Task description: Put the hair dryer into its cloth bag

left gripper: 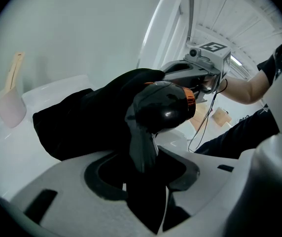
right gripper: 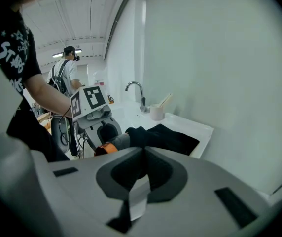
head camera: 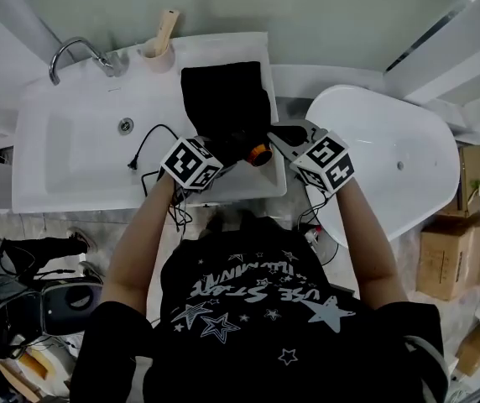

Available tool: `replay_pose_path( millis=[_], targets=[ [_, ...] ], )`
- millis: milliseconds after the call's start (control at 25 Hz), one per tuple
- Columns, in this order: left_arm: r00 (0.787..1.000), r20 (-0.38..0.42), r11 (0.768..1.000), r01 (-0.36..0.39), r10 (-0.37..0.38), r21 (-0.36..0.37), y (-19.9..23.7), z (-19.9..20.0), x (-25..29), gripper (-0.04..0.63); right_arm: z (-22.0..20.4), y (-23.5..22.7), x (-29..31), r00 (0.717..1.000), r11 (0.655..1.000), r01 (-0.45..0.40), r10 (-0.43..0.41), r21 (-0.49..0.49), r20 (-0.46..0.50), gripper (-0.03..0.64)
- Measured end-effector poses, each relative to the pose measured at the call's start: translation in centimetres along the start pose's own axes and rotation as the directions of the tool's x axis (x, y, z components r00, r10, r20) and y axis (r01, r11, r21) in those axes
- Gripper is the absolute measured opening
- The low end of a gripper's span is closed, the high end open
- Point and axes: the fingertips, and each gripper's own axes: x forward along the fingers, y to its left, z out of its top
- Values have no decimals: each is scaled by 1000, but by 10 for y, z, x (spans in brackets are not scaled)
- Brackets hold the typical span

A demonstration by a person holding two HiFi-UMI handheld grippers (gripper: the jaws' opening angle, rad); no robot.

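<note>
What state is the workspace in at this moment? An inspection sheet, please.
Surface: white sink with a tap.
Job's things: black bag lies on the sink's right side; dryer, black with an orange ring, is at the bag's near edge; how far in cannot be told.
Clutter: cup holding a wooden piece, by the tap.
Grippers: left gripper shut on the dryer's handle; right gripper shut on the bag's edge.
Cables: dryer's cord trails into the basin.
Surroundings: white tub at right, boxes beyond it, another person in the background.
</note>
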Motion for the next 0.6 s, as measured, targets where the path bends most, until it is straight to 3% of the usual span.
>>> replay_pose_path(
  millis=[160, 360, 600],
  targets=[
    [999, -22, 1000, -28, 28, -14, 10, -1, 1, 189, -1, 4, -1, 1000, 1000, 9, -9, 21, 13, 14],
    [990, -55, 991, -129, 126, -40, 24, 4, 1, 189, 0, 8, -5, 999, 999, 32, -33, 35, 32, 14],
    [986, -58, 985, -159, 155, -65, 32, 9, 3, 189, -3, 10, -6, 998, 997, 40, -42, 60, 37, 14]
  ],
)
